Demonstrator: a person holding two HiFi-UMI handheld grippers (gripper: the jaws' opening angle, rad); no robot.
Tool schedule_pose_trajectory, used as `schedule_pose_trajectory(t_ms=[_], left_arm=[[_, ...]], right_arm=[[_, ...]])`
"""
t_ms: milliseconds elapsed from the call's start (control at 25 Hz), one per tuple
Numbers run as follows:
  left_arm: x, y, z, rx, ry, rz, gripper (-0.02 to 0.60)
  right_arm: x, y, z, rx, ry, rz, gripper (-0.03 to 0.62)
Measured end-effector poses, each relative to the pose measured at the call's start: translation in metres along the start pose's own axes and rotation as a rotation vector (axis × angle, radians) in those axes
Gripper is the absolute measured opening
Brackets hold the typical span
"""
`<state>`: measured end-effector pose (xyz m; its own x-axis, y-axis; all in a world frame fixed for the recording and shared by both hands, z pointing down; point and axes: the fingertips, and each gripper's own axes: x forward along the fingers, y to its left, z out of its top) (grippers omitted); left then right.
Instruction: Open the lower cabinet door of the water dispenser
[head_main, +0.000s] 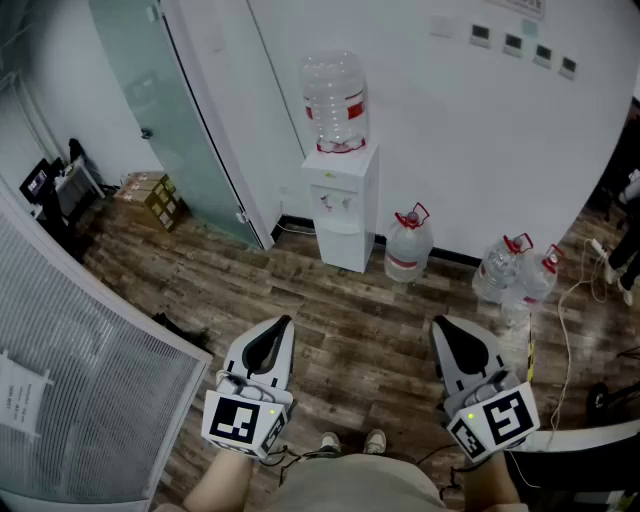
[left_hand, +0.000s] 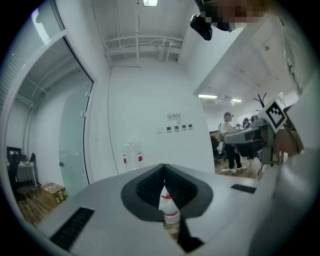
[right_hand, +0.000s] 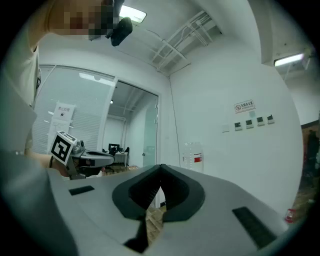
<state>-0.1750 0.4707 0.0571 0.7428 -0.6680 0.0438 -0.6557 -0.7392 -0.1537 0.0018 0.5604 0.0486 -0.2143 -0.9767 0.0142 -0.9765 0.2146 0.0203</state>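
Progress nil: we stand well apart from the water dispenser (head_main: 341, 205) at the far wall, its lower cabinet door (head_main: 342, 248) looks closed, left gripper (head_main: 284, 324) & right gripper (head_main: 441, 324) both pinched together, empty; approach + pull still to do.

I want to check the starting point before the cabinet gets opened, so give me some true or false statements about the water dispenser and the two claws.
1. A large bottle sits on top of the water dispenser. True.
2. The lower cabinet door is swung wide open. False: it appears closed, flush with the dispenser's front.
3. The right claw grips the cabinet door. False: it is shut on nothing, well short of the dispenser.
4. A spare bottle stands on the floor just right of the dispenser. True.
5. The left claw is shut and empty. True.
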Motion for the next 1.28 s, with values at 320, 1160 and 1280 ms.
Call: schedule_pose_trajectory(t_ms=[320, 1160, 1280], left_arm=[[0.006, -0.011, -0.002, 0.000, 0.006, 0.002, 0.006], [0.025, -0.059, -0.016, 0.049, 0.040, 0.019, 0.006], [0.031, -0.057, -0.014, 0.050, 0.026, 0.031, 0.006]], right_arm=[[-0.005, -0.008, -0.009, 0.037, -0.001, 0.003, 0.006], [-0.026, -0.043, -0.033, 0.036, 0.033, 0.068, 0.006], [-0.025, -0.050, -0.036, 0.035, 0.032, 0.069, 0.006]])
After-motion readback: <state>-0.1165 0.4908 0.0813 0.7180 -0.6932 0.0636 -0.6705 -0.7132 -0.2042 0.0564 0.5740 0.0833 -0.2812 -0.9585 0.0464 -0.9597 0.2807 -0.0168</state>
